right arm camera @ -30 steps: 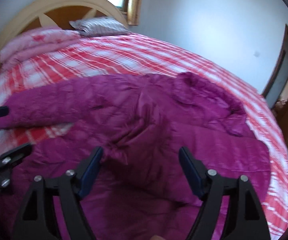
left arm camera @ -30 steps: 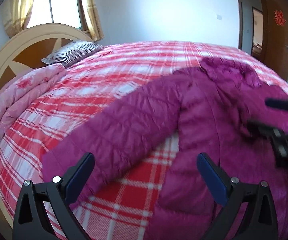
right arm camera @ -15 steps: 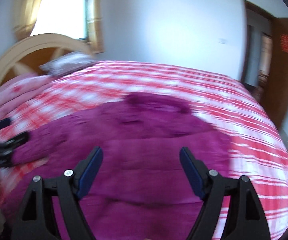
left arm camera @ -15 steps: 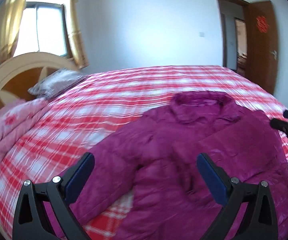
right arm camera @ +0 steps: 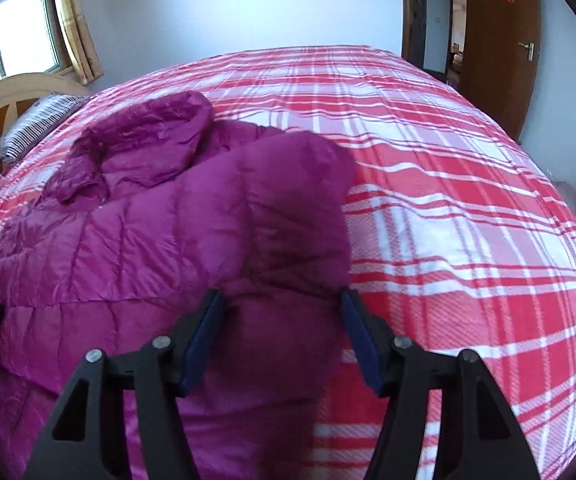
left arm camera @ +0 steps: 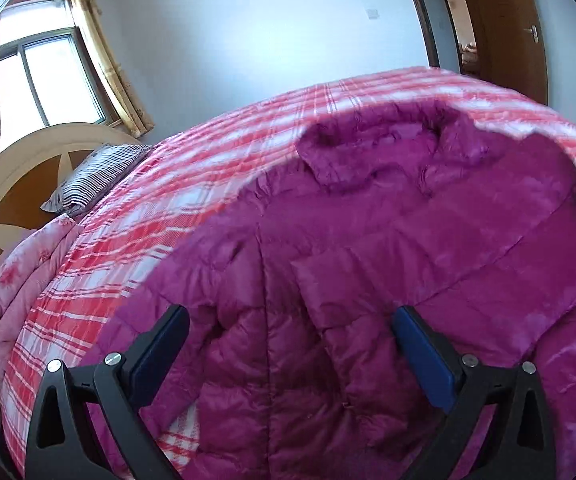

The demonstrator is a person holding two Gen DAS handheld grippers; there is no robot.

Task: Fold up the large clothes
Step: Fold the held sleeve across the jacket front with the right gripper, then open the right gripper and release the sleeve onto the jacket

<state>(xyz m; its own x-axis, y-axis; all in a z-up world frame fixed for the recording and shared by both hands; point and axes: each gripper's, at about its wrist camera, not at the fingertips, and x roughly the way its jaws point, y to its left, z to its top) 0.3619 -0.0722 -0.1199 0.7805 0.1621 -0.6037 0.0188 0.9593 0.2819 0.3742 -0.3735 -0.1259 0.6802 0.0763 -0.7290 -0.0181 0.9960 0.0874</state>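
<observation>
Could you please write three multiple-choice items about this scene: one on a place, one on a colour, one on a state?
1. Where does the jacket lie?
A. on the plaid bed cover
B. on the floor
C. on a chair

2. What colour is the jacket?
A. blue
B. magenta
C. green

3. How is the left hand-held gripper?
A. shut on the pillow
B. shut on the curtain
C. open

Answers:
1 A: the jacket spreads over the plaid bed cover.
2 B: its quilted fabric is magenta.
3 C: the left hand-held gripper has its jaws wide apart above the jacket.
</observation>
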